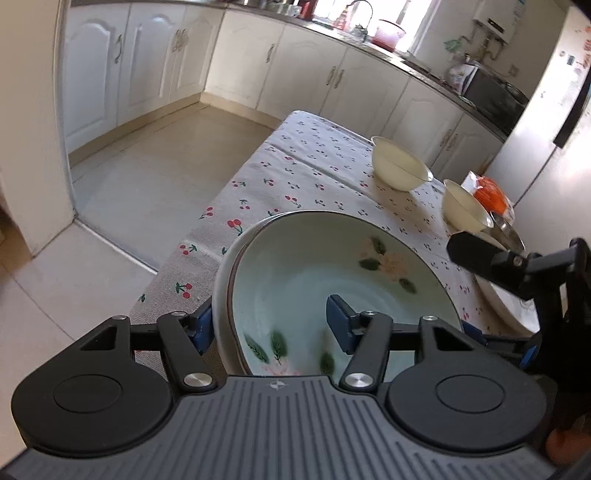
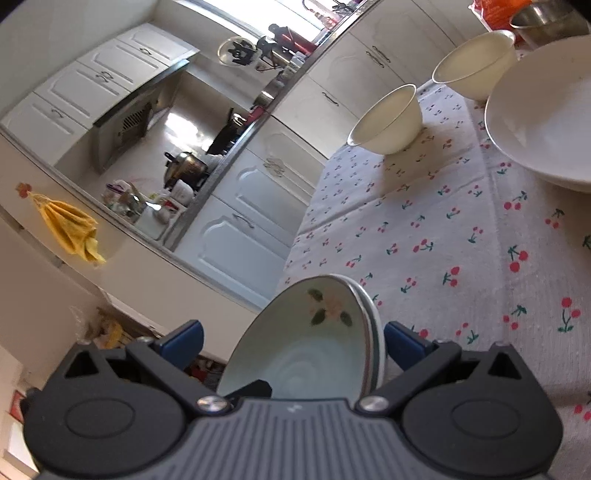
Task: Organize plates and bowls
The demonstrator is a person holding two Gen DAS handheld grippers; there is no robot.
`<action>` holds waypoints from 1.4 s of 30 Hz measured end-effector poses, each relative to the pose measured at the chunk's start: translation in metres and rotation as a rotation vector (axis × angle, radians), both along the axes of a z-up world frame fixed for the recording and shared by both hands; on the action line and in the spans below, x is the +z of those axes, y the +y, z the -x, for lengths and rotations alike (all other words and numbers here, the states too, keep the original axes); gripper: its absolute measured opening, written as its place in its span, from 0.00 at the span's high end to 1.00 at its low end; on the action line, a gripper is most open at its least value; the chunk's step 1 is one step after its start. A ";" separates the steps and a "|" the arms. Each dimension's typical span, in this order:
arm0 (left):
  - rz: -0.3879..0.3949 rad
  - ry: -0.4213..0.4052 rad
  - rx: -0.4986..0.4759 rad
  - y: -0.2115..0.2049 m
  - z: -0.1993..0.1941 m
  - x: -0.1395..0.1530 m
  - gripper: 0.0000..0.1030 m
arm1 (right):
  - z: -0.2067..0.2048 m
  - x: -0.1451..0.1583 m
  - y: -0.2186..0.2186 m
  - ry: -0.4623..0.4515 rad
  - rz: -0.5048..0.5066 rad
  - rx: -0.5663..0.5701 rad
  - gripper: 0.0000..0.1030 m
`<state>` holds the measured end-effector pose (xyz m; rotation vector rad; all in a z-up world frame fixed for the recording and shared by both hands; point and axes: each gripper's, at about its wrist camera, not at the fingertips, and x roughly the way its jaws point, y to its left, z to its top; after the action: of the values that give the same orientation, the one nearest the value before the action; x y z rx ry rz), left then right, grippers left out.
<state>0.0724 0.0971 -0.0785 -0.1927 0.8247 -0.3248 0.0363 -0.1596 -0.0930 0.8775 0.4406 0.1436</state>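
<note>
A stack of pale green flowered plates (image 1: 317,273) stands on the cherry-print tablecloth (image 1: 314,162). My left gripper (image 1: 271,323) is open, its left finger outside the rim and its right finger inside the top plate; I cannot tell whether the pads touch. My right gripper (image 2: 293,345) is open around the same stack (image 2: 314,354), one finger on each side of the rim. It shows in the left wrist view (image 1: 517,269) at the right. Two cream bowls (image 1: 400,164) (image 1: 467,206) stand farther back. A large white plate (image 2: 546,118) lies at the right.
A steel bowl (image 2: 546,20) and an orange packet (image 1: 491,194) sit behind the bowls near the fridge (image 1: 546,122). The table's left edge drops to the tiled floor (image 1: 147,177). White cabinets (image 1: 295,70) run along the back.
</note>
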 end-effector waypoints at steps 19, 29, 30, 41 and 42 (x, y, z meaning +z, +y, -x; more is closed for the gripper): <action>-0.020 -0.022 -0.006 -0.040 -0.060 -0.005 0.33 | -0.048 0.003 -0.044 -0.027 0.019 -0.096 0.00; -0.043 -0.042 0.000 -0.038 -0.058 -0.005 0.34 | -0.049 -0.001 -0.046 -0.015 0.047 -0.066 0.00; -0.042 -0.042 0.003 -0.037 -0.058 -0.004 0.33 | -0.048 0.000 -0.047 -0.014 0.051 -0.063 0.01; -0.092 -0.174 0.066 -0.034 -0.033 0.026 0.05 | 0.005 0.050 -0.063 -0.161 0.279 -0.183 0.01; -0.096 -0.185 0.060 -0.036 -0.027 0.030 0.05 | 0.011 0.054 -0.068 -0.177 0.295 -0.203 0.01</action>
<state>0.0995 0.0611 -0.0487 -0.0954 0.6492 -0.2421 0.0253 -0.2275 -0.0393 0.6082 0.1984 -0.0314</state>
